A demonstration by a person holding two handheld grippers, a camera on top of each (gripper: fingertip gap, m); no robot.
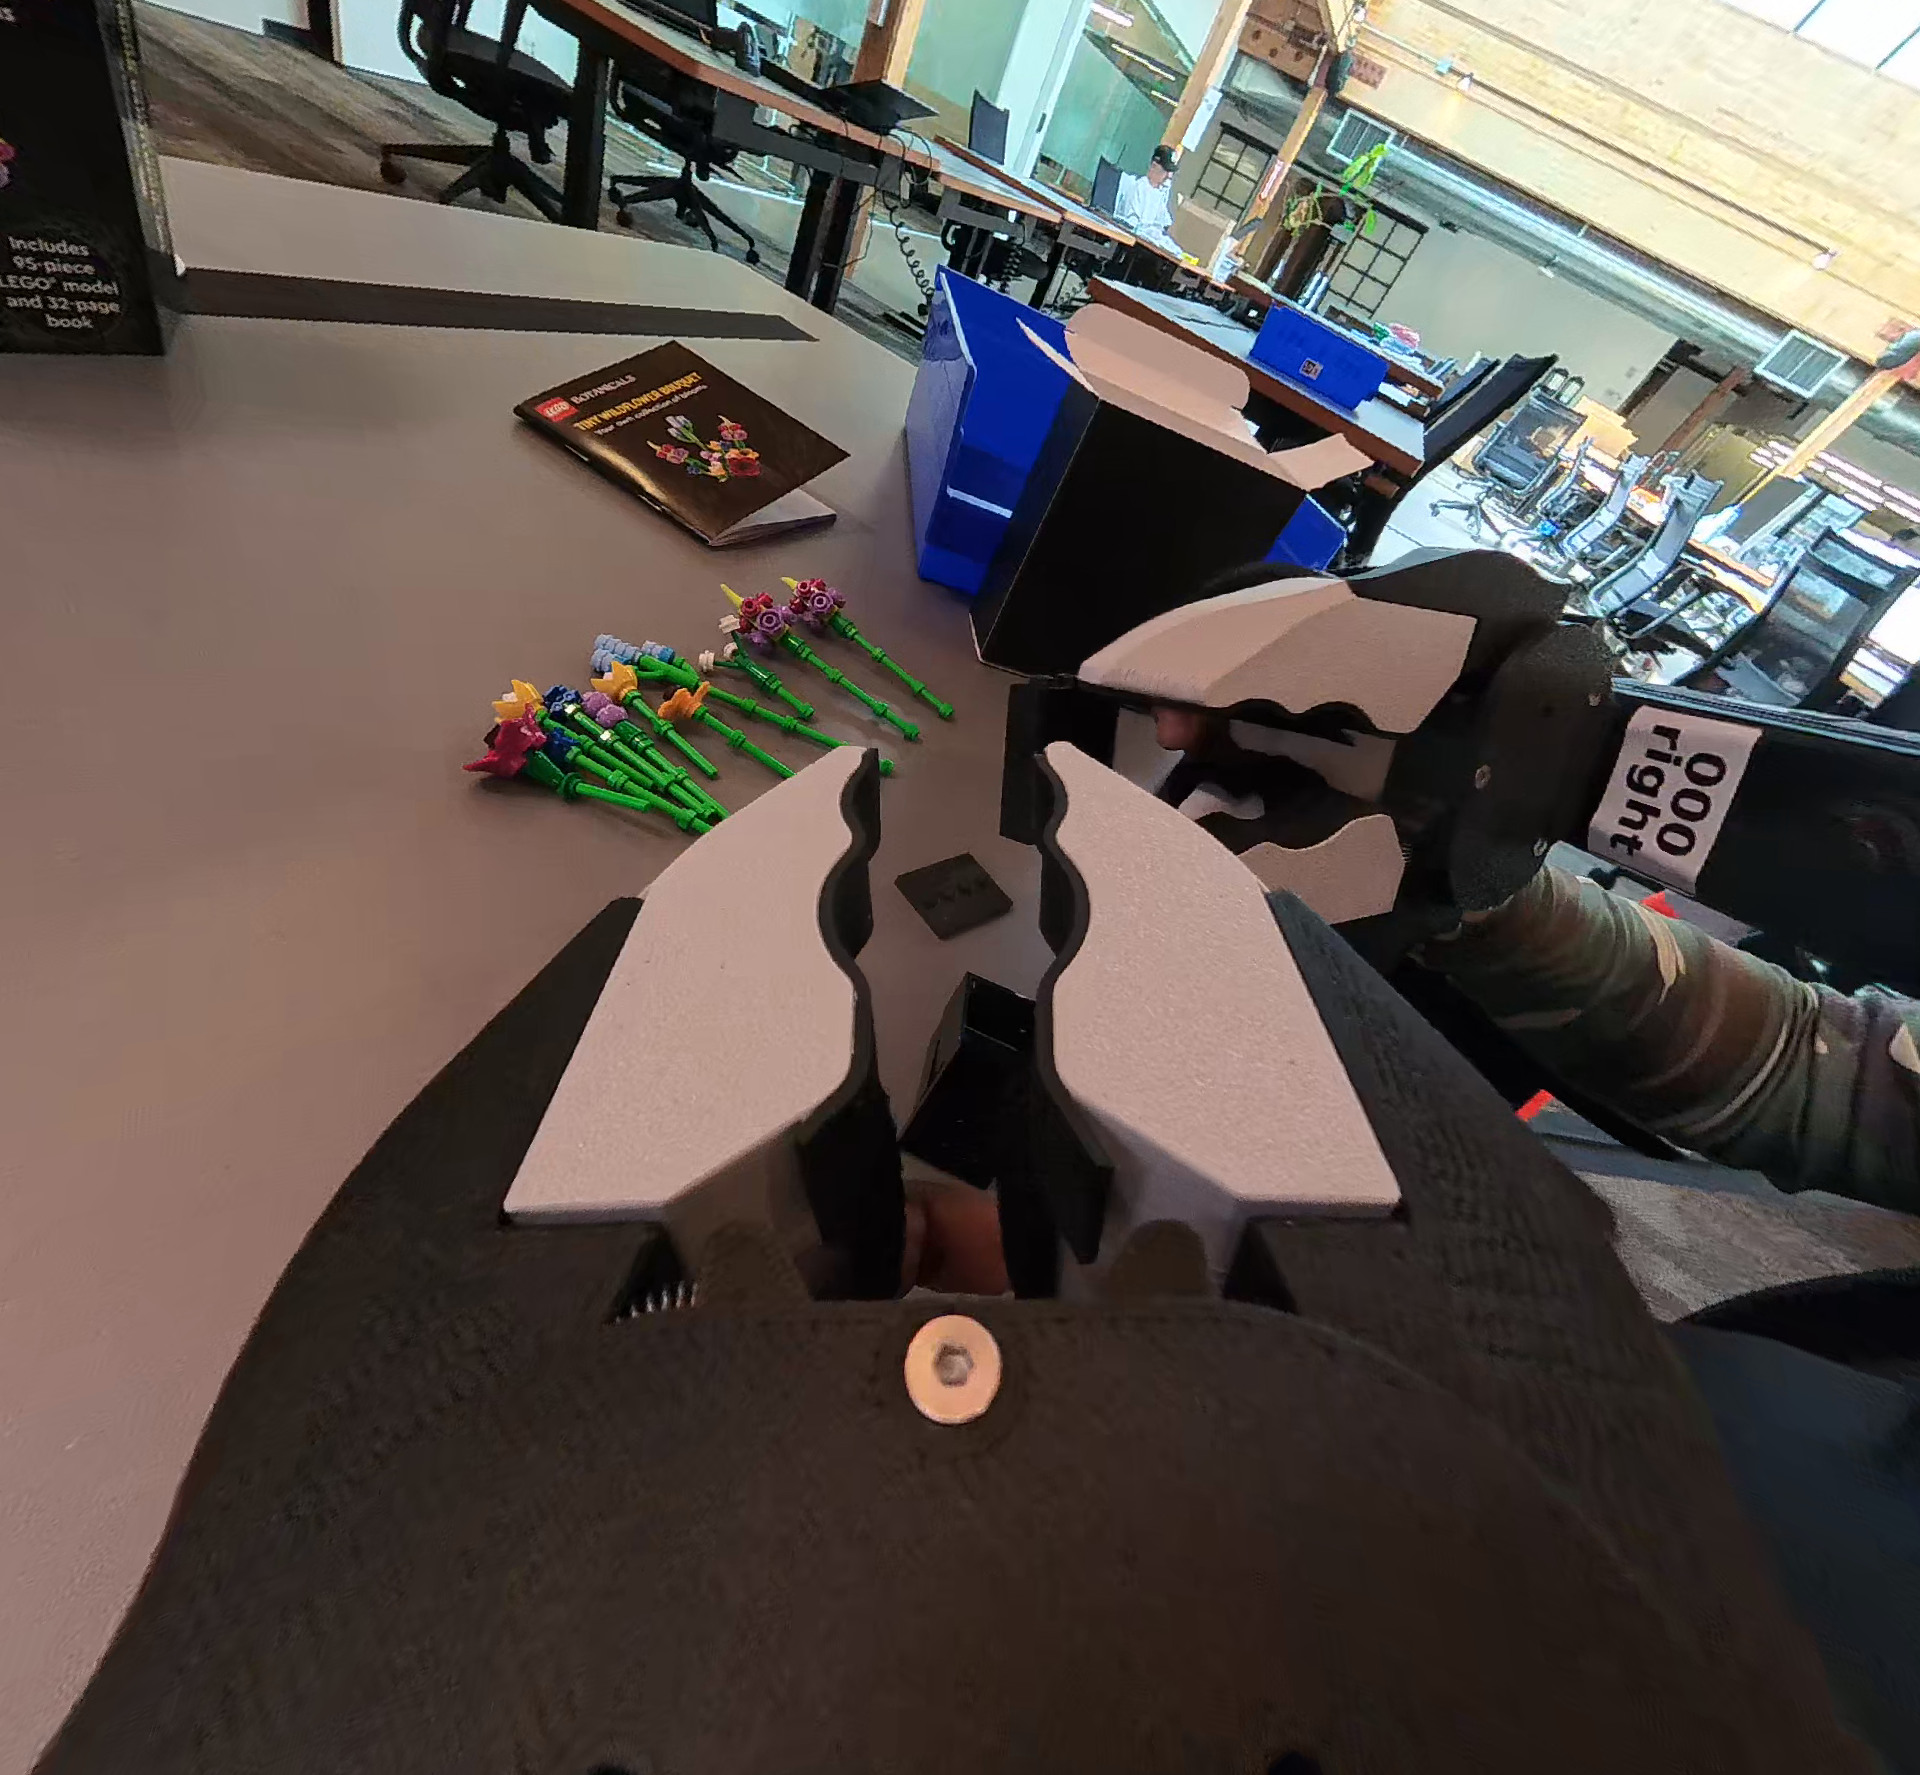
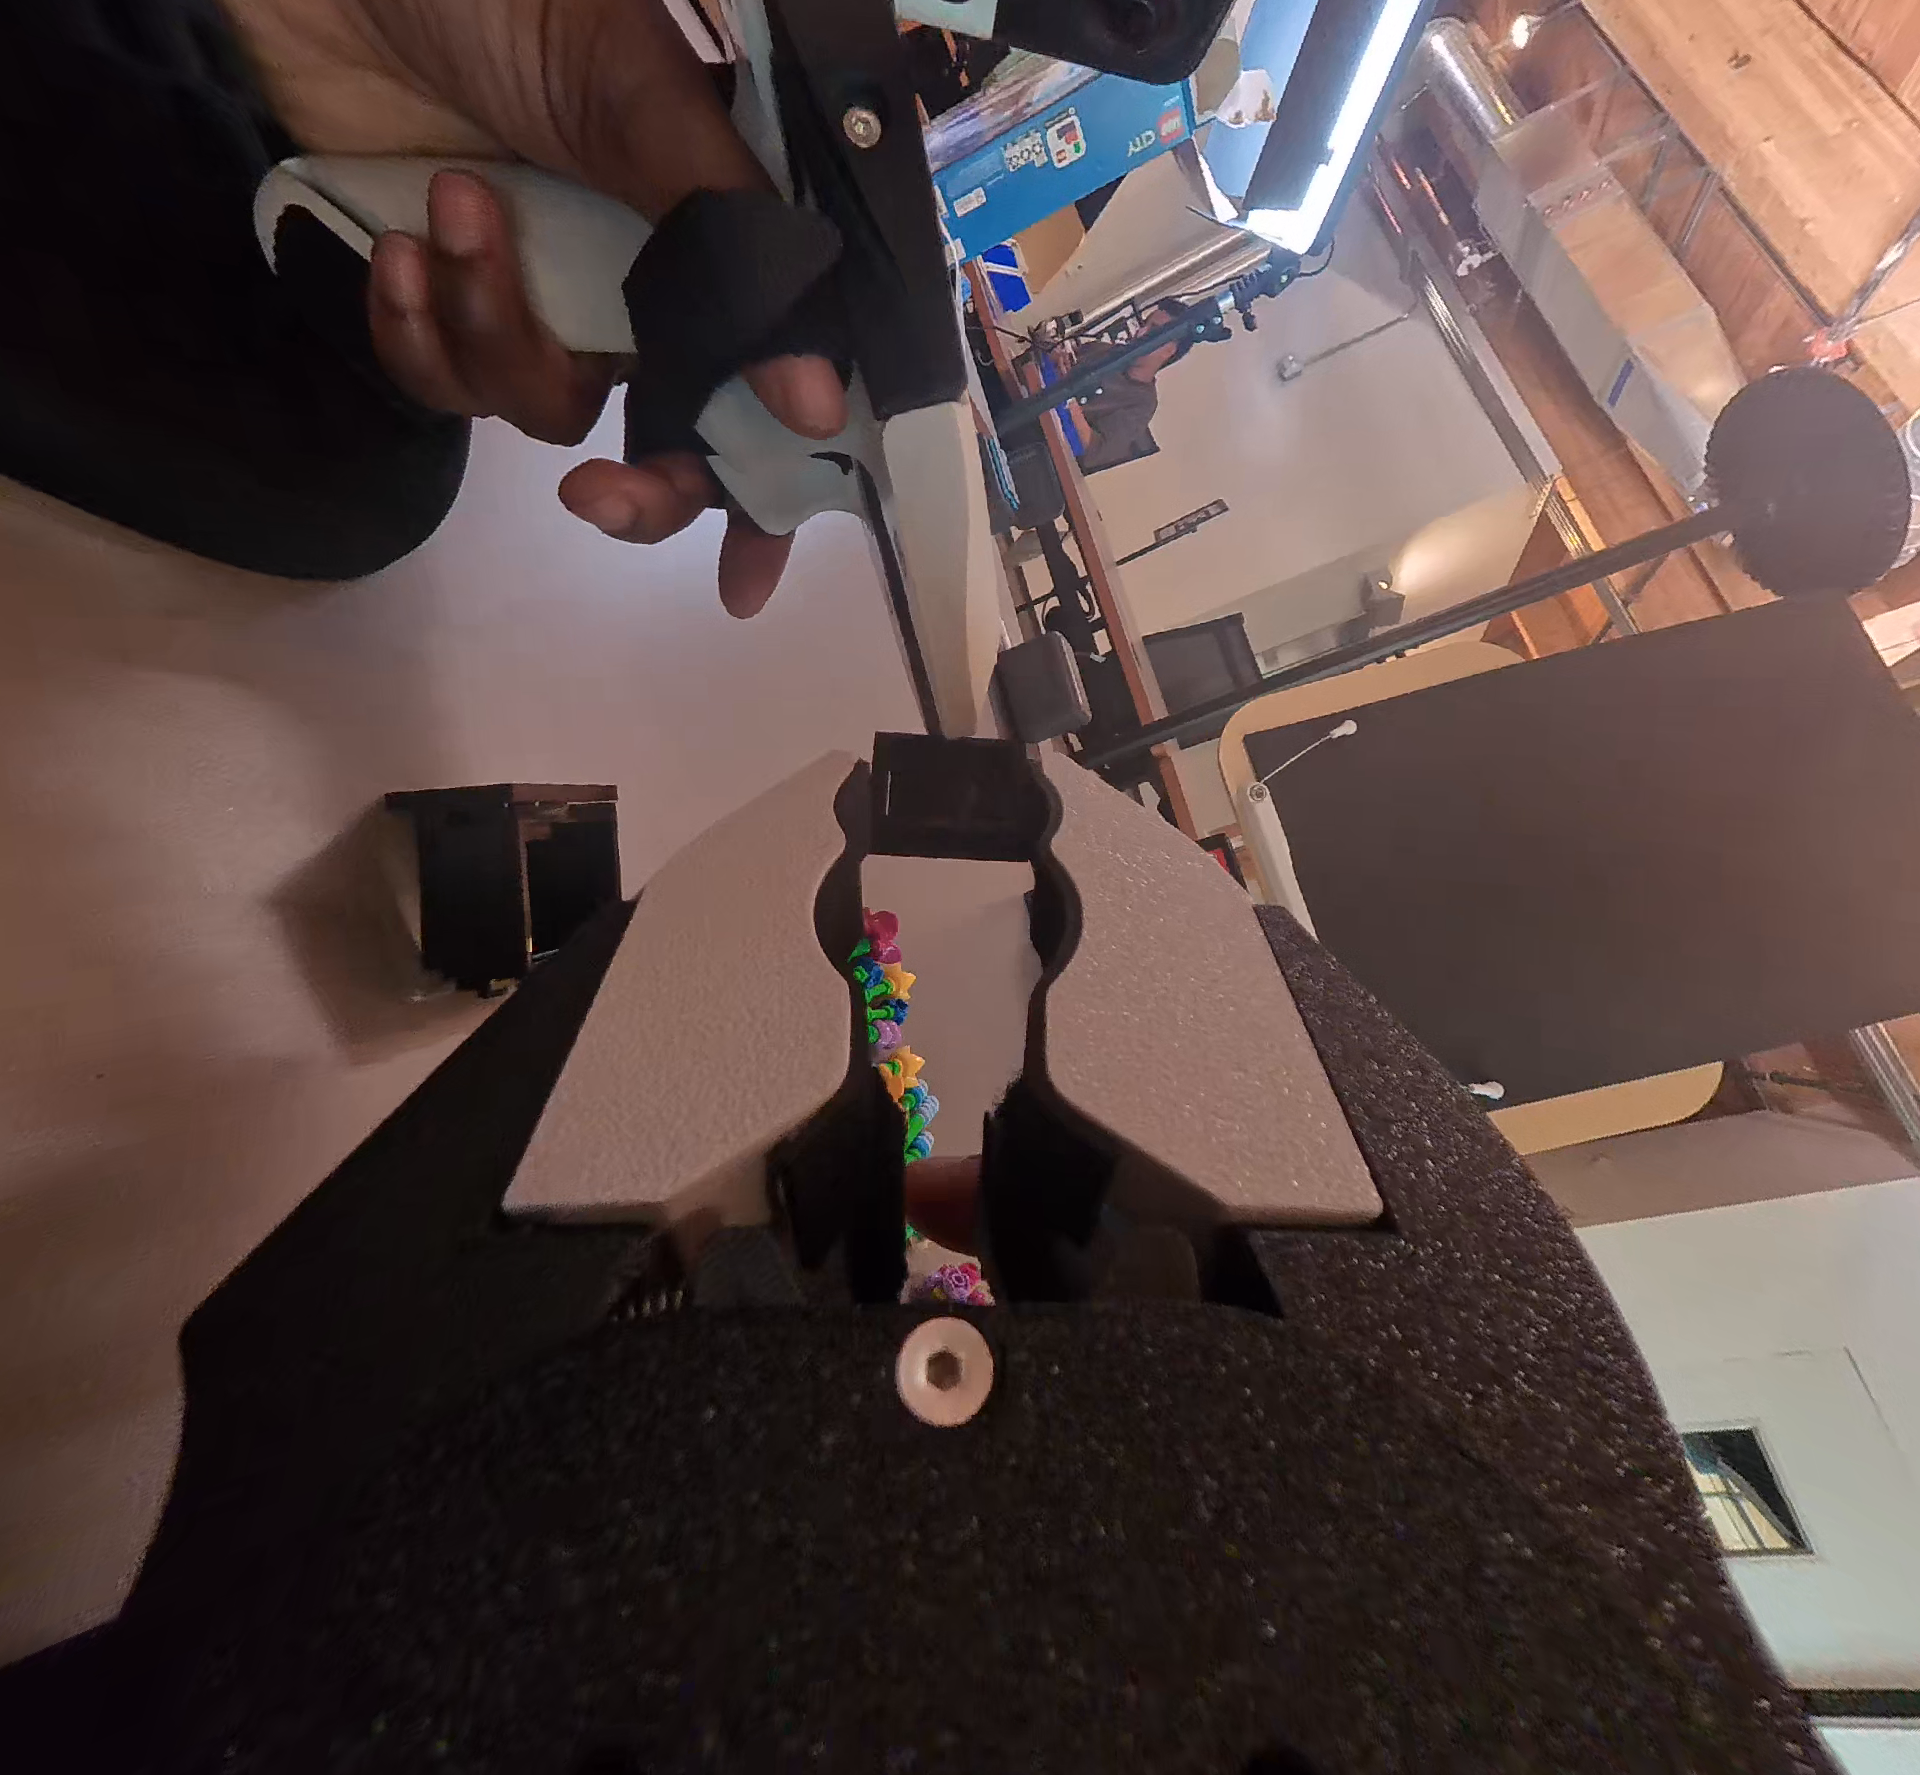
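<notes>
Your left wrist view looks low along its fingers across the grey table (image 1: 260,790) toward the toy flowers (image 1: 665,717), tilted. Your right wrist view sits rolled sideways, close to the tabletop. Both share the flowers.

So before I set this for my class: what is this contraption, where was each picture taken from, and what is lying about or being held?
There is no robot here. A person holds a two-finger gripper in each hand, and each gripper carries a camera that looks along its own fingers.

The left wrist view shows the left gripper, open above a grey table. On the table lie toy brick flowers with green stems, a dark booklet, a small flat dark plate and an opened black carton against a blue bin.

The right wrist view, turned sideways, shows the right gripper pinching a small black piece at its tips. A black block stands on the table, and the person's hand grips the left gripper's handle.
</notes>
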